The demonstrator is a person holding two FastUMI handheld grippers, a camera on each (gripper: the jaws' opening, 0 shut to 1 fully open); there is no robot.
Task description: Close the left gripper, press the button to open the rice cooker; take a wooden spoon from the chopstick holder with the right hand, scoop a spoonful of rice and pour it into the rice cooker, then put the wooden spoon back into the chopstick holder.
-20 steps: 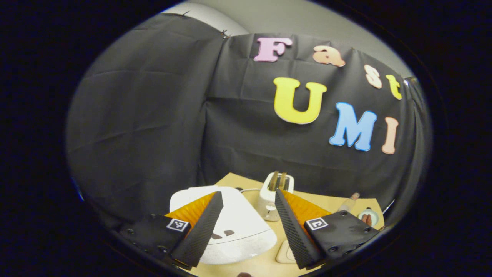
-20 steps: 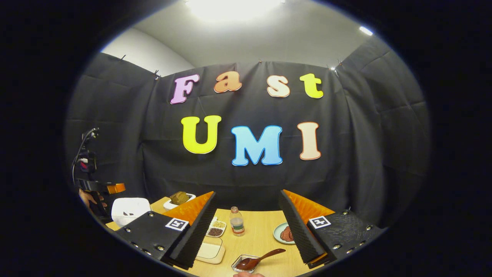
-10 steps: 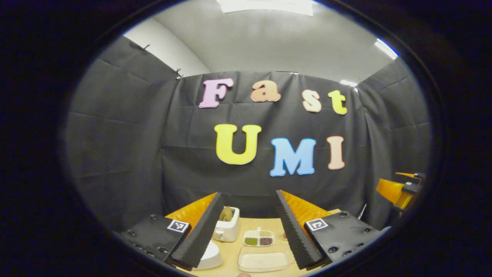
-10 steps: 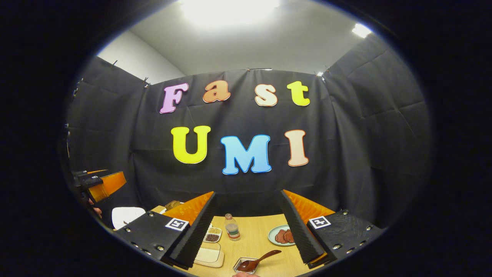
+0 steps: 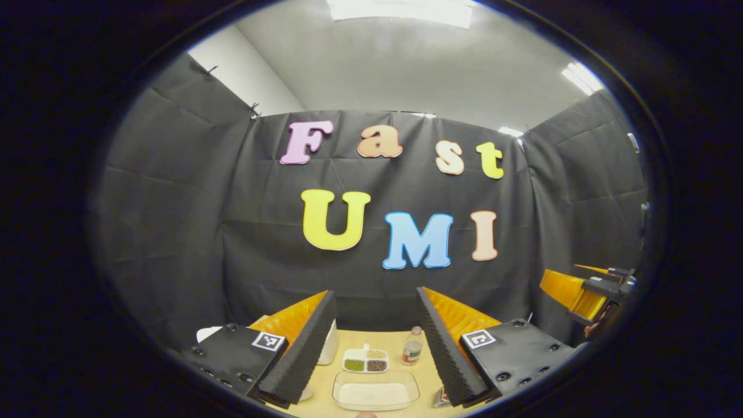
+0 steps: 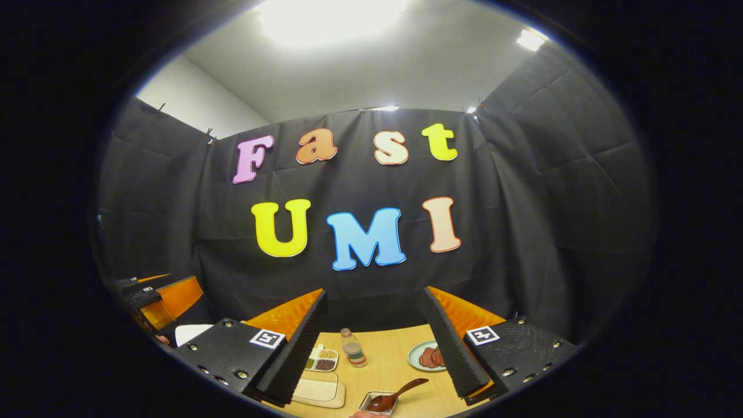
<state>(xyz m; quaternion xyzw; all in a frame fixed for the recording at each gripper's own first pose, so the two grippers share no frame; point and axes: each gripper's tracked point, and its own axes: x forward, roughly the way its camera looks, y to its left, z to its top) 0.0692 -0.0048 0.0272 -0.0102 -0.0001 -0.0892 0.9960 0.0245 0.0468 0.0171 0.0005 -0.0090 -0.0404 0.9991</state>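
While both grippers, left [image 5: 371,348] and right [image 6: 374,342], hang spread and empty above the bench's near edge, we judge nothing begun: the cooker [image 6: 188,334] sits left, the rice tray [image 5: 375,392] below, ready for scooping.

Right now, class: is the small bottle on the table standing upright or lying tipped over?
Upright. In the right gripper view the bottle stands on its base on the table, cap uppermost; the left gripper view shows it standing too.
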